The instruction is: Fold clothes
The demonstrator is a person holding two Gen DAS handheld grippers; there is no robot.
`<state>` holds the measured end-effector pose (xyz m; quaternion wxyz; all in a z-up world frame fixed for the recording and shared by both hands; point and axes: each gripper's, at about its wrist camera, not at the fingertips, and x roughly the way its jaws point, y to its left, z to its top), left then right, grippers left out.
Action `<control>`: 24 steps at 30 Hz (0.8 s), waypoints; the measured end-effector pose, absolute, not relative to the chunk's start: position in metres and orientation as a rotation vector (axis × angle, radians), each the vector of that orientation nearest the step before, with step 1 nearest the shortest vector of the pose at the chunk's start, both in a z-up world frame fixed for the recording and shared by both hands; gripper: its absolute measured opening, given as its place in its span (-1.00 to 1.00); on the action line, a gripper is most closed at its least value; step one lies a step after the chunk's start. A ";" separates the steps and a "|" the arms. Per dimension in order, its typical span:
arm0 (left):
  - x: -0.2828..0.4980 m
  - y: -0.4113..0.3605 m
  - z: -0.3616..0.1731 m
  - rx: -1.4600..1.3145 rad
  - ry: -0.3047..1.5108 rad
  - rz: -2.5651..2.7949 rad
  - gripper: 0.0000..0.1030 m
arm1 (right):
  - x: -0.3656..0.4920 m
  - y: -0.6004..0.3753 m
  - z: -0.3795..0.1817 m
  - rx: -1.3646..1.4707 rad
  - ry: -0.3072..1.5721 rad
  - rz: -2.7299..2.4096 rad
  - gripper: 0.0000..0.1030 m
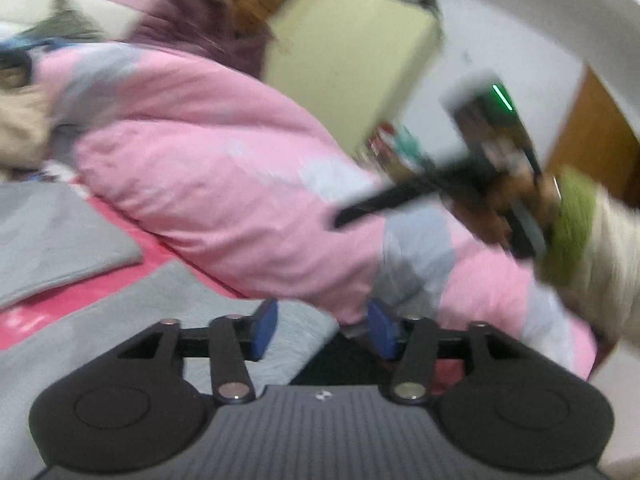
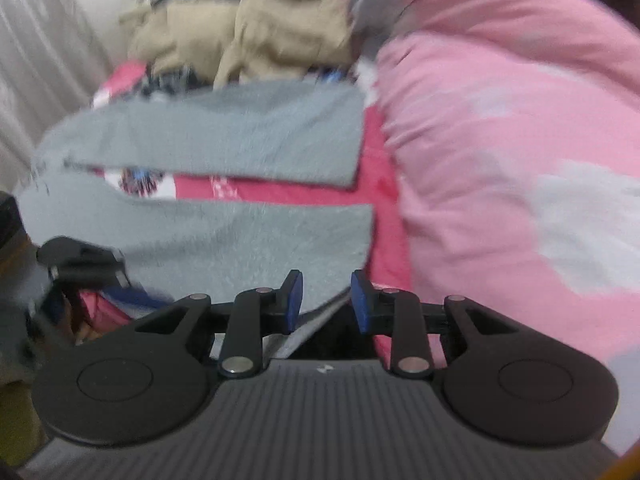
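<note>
A pink duvet bulks right of the right claw. Ahead, grey trousers lie flat, legs running left to right. Both claws gape empty (left claw); only its view shows someone lying behind.

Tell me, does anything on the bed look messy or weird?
Yes. Tan clothes sit crumpled in a heap at the far end, and the pink quilt is bunched up beside the flat grey garment. Nothing looks torn or spilled.
</note>
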<state>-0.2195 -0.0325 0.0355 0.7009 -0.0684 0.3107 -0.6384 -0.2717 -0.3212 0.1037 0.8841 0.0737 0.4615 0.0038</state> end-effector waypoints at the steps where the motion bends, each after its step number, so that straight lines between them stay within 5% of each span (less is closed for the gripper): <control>1: -0.214 -0.014 0.039 -0.192 0.701 -1.379 0.16 | -0.287 -0.321 0.114 0.168 0.921 -0.011 -0.50; 11: -0.157 0.228 0.021 -0.559 0.947 -0.410 0.17 | -0.298 -0.246 0.106 0.528 0.580 0.331 -0.16; 24: -0.121 0.444 -0.025 -0.897 0.928 0.610 0.10 | -0.190 -0.111 -0.041 1.031 1.044 0.478 -0.14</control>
